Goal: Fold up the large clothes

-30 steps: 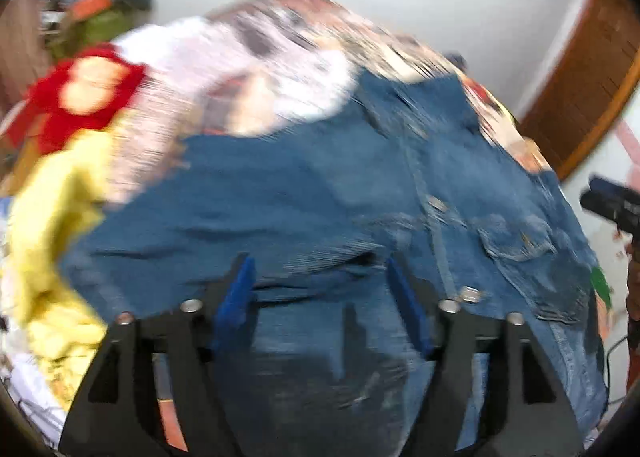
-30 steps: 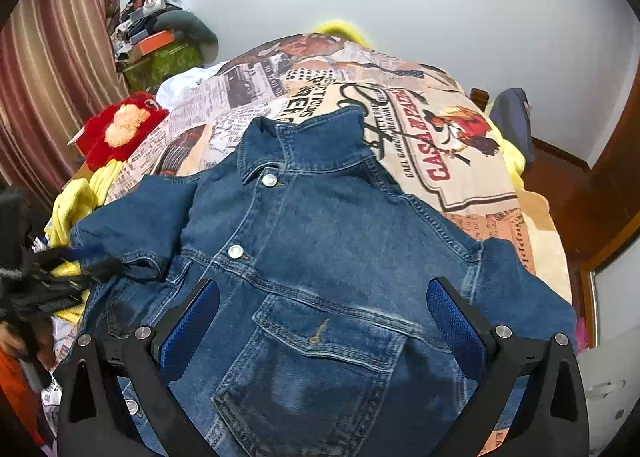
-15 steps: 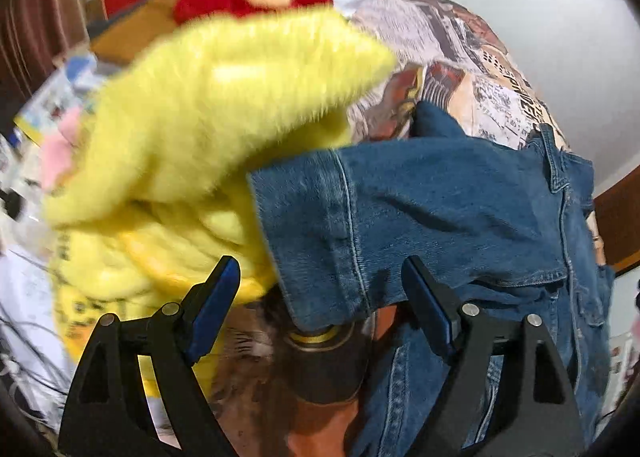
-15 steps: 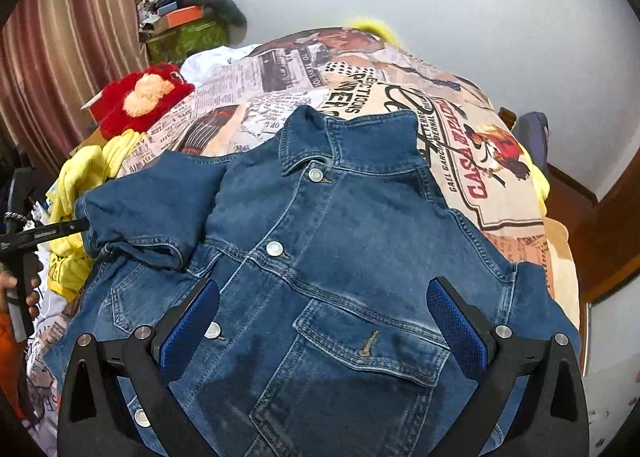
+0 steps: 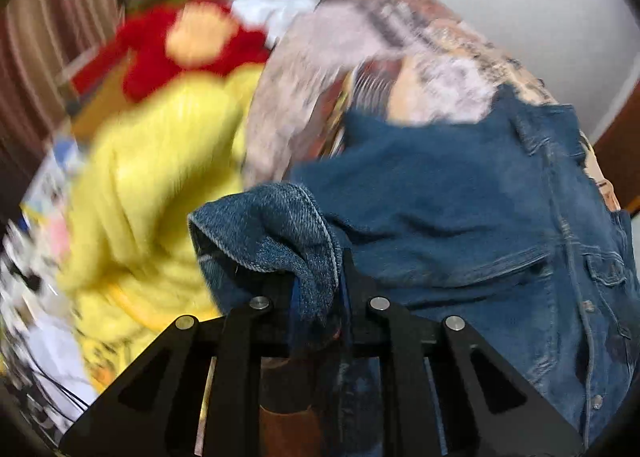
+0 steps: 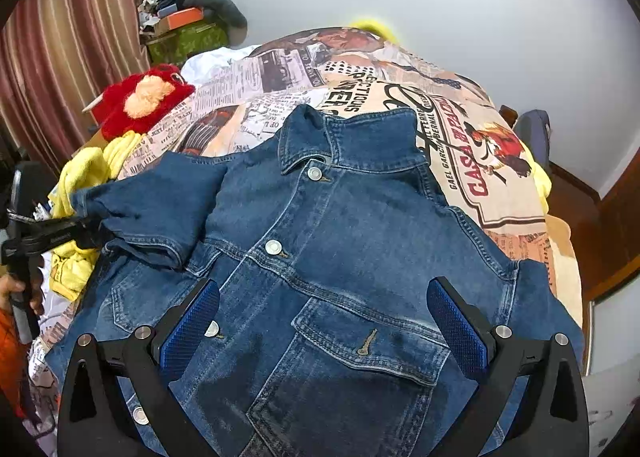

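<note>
A blue denim jacket (image 6: 340,241) lies front up on the bed, collar toward the far wall. My left gripper (image 5: 318,297) is shut on the cuff of its left sleeve (image 5: 272,233) and holds it lifted at the jacket's left side; it also shows in the right wrist view (image 6: 86,233), with the sleeve (image 6: 160,209) bent across the chest. My right gripper (image 6: 324,331) is open and empty, hovering over the jacket's lower front by the chest pocket (image 6: 360,341).
The bed has a newspaper-print cover (image 6: 448,125). A red plush toy (image 6: 140,101) and yellow cloth (image 6: 84,173) lie at the bed's left edge. A striped curtain (image 6: 68,37) and a cluttered shelf (image 6: 180,25) stand at left, a wooden door (image 6: 616,225) at right.
My left gripper has closed on the sleeve cuff and lifted it inward toward the jacket. The right gripper has stayed open, moving slightly closer over the jacket.
</note>
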Action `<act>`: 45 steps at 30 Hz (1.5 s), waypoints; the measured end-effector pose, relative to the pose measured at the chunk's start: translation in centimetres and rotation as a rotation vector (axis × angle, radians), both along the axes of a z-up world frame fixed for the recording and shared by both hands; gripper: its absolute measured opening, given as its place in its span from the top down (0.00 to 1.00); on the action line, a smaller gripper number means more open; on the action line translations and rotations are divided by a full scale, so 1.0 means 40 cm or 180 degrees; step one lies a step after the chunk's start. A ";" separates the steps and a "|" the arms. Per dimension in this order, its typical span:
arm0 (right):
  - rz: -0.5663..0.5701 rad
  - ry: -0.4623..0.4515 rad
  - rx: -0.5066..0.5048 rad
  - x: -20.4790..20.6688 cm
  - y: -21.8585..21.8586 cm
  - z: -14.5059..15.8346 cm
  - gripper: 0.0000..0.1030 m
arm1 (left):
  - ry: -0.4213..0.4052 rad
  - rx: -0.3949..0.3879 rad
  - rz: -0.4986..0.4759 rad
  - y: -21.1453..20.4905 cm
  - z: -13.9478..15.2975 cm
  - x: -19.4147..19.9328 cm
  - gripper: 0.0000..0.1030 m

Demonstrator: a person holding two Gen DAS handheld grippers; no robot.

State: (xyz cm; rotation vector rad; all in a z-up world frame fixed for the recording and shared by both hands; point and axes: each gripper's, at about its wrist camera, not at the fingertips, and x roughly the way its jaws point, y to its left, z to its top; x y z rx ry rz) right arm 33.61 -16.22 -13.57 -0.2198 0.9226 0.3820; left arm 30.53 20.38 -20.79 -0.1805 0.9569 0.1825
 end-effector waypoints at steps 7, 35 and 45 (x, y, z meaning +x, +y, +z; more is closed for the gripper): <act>-0.0090 -0.0069 0.0135 -0.003 -0.048 0.022 0.00 | -0.0676 0.0112 -0.0442 -0.127 0.254 0.033 0.86; -0.0964 0.0037 0.0481 -0.020 -0.377 0.054 0.00 | -0.0185 0.0006 -0.2394 -0.799 0.200 0.161 0.30; -0.0759 0.0320 0.0624 0.069 -0.278 0.024 0.00 | -0.0382 0.0464 -0.1813 -0.573 0.190 0.141 0.12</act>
